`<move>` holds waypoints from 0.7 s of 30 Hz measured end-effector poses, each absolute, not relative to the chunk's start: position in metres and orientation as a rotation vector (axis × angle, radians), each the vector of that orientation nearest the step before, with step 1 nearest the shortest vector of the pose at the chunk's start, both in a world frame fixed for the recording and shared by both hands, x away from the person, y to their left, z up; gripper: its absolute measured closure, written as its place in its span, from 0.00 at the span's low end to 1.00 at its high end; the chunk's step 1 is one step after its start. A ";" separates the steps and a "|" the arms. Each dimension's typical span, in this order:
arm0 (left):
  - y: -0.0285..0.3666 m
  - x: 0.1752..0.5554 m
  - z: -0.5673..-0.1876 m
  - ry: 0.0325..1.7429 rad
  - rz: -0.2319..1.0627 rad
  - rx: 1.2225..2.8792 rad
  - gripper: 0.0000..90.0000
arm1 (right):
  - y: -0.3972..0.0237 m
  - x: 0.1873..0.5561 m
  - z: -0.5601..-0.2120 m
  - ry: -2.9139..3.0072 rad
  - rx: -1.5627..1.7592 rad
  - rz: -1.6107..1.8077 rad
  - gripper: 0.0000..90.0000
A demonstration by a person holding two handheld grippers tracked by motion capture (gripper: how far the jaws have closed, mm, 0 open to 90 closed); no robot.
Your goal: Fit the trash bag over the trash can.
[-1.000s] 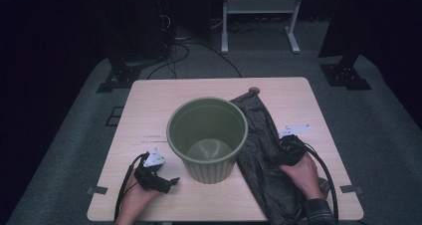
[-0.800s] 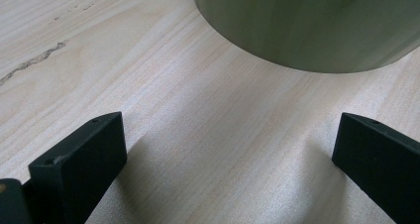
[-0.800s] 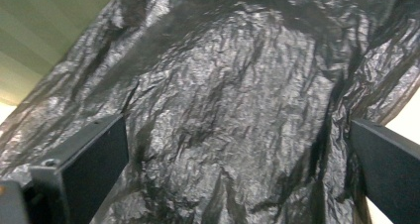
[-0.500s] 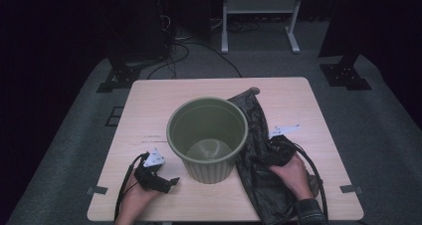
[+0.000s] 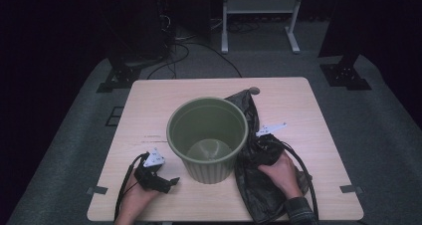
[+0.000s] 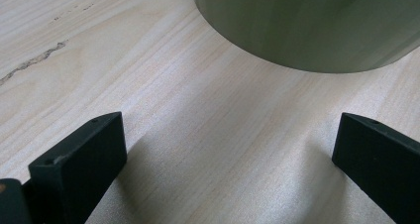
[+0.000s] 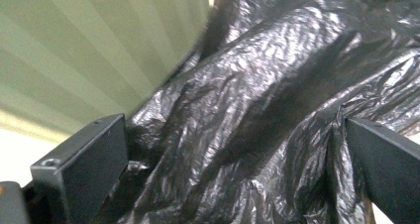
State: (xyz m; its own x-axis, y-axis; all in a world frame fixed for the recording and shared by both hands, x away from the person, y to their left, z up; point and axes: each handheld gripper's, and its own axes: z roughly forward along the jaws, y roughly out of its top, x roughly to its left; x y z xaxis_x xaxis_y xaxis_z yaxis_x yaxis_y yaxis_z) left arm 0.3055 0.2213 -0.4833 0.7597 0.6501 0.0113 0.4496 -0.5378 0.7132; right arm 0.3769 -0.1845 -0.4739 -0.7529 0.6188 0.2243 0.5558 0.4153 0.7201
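A pale wooden surface (image 5: pixel 298 105) with rounded corners stands on grey carpet (image 5: pixel 383 130) in a dark room; behind it rise the white legs of a stand (image 5: pixel 259 16), black cables (image 5: pixel 199 51) trail over the floor, and black stand feet (image 5: pixel 119 78) sit at the far left and far right. A dark scratch line (image 6: pixel 29 63) runs across the wood grain, seen up close in the left gripper view. Mid-surface stands an upright, empty green ribbed bin (image 5: pixel 207 135), and a crumpled black plastic bag (image 5: pixel 254 185) lies against its right side, reaching from the far edge near a round hole (image 5: pixel 254 91) to the near edge. The right gripper (image 5: pixel 266 148) rests on the bag just beside the bin, its fingers (image 7: pixel 79 159) spread wide with bag film bulging between them. The left gripper (image 5: pixel 157 177) lies on bare wood near the bin's base, fingers (image 6: pixel 79 154) wide apart and holding nothing.
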 end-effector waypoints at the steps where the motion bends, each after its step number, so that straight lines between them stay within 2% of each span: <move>1: 0.221 0.306 -0.483 0.818 0.358 2.231 0.00 | -0.181 0.377 -0.473 2.571 1.064 1.263 0.00; 10: 0.221 0.306 -0.483 0.817 0.359 2.232 0.00 | -0.172 0.377 -0.479 2.579 1.064 1.173 0.00; 17: 0.221 0.306 -0.483 0.816 0.359 2.232 0.00 | -0.166 0.373 -0.479 2.544 1.023 1.121 0.16; 21: 0.221 0.306 -0.483 0.816 0.359 2.232 0.00 | -0.164 0.370 -0.478 2.516 1.005 1.104 0.35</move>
